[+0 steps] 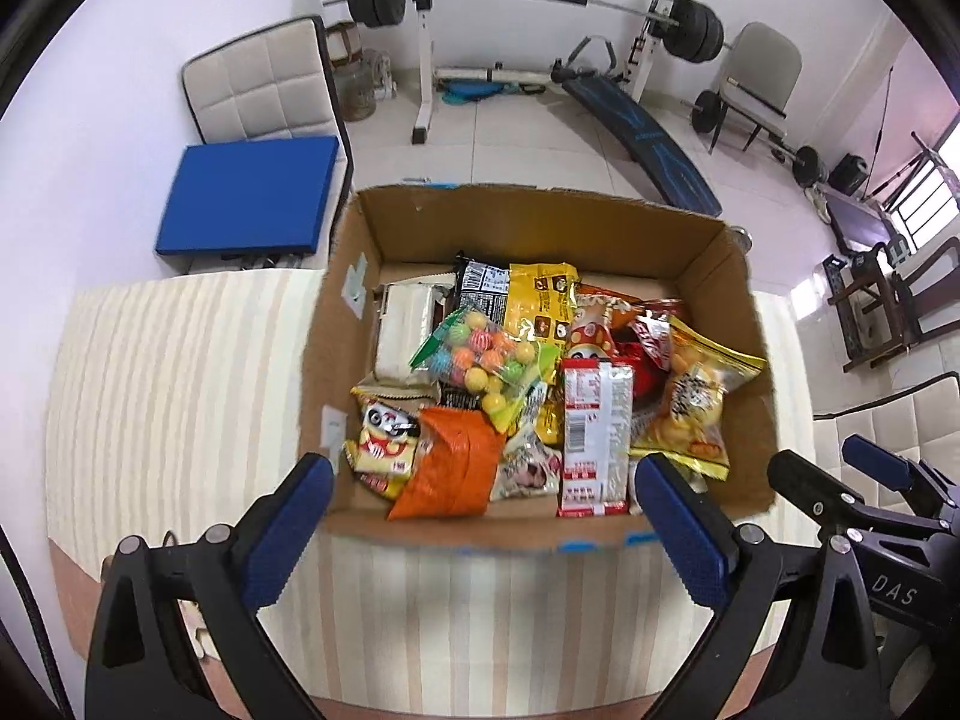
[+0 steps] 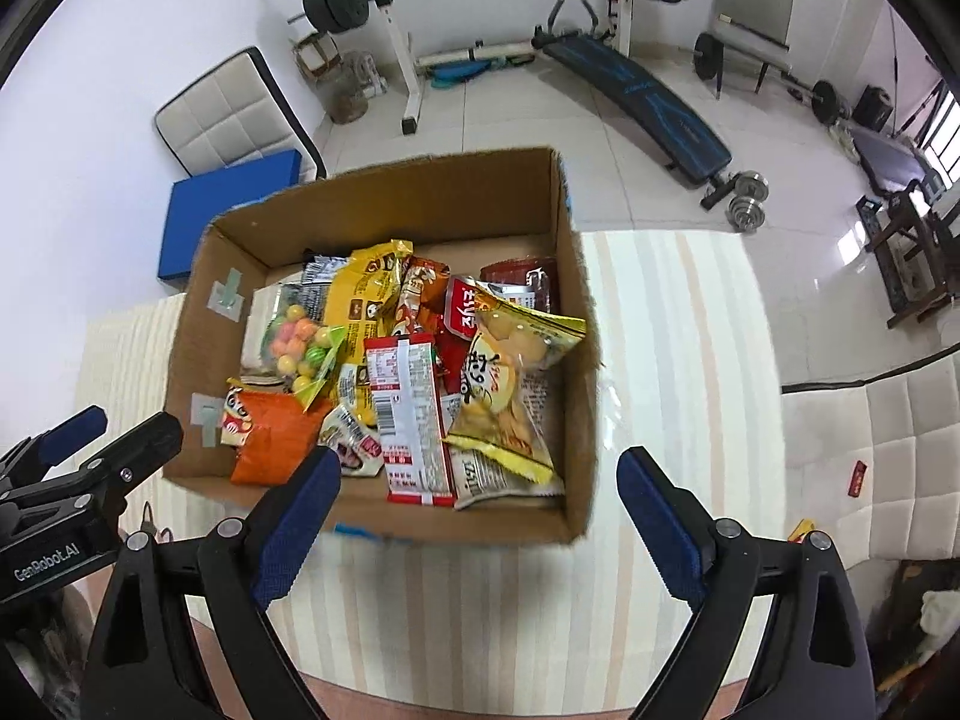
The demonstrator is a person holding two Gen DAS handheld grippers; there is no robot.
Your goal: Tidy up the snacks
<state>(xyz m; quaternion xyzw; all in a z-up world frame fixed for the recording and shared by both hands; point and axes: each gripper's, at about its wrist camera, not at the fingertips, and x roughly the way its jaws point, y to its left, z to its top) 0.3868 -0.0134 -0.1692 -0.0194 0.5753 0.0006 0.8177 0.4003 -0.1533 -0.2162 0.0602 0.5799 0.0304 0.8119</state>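
Both wide-open, empty: left claw (image 1: 483, 489), stamped "GenRobot.AI"; right claw (image 2: 480, 480), marked "DAS"; snack box (image 1: 528, 210) beyond.

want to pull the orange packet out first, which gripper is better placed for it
Left, probably. The orange packet lies in the box's near-left corner, between the open left gripper's fingers; the right gripper, also open, faces the right half.
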